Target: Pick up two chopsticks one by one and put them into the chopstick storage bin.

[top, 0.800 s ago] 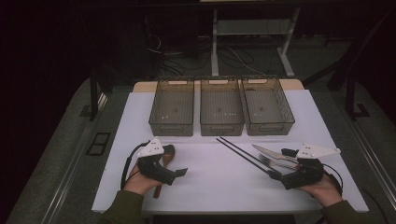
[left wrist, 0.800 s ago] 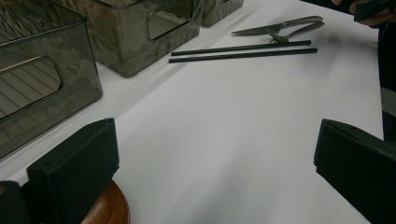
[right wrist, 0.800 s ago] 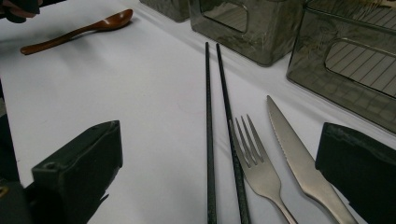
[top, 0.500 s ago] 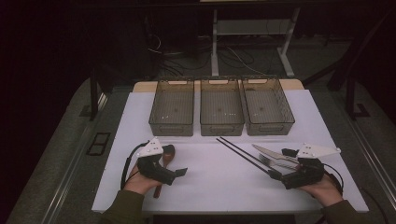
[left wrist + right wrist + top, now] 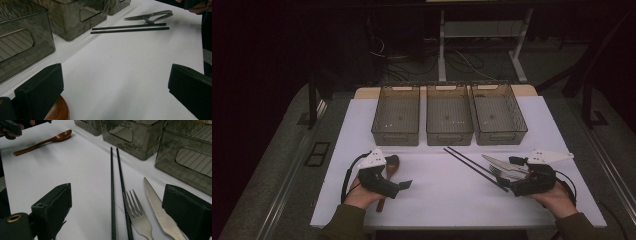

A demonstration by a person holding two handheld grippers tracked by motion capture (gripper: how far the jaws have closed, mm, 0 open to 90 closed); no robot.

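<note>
The left tool (image 5: pixel 404 185) is held wide and empty above the wooden spoon (image 5: pixel 388 172) near the worktop's (image 5: pixel 447 200) front-left edge. The right tool (image 5: pixel 508 184) gapes wide over the fork (image 5: pixel 137 216), knife (image 5: pixel 160 213) and 2 chopsticks (image 5: pixel 113 195) near the right edge.

The high view looked forward and down from above the person's side onto the white tabletop (image 5: pixel 437 200), far enough back to take in the three bins (image 5: pixel 449 114) and the floor beyond. The left gripper view sat low, just above the tabletop (image 5: pixel 120 75), looking along its own jaws across to the chopsticks (image 5: pixel 130 28). The right gripper view sat equally low and close, facing the chopsticks (image 5: pixel 111 195) and, farther off, the wooden spoon (image 5: pixel 42 142). All three views shared the chopsticks and the bins.
</note>
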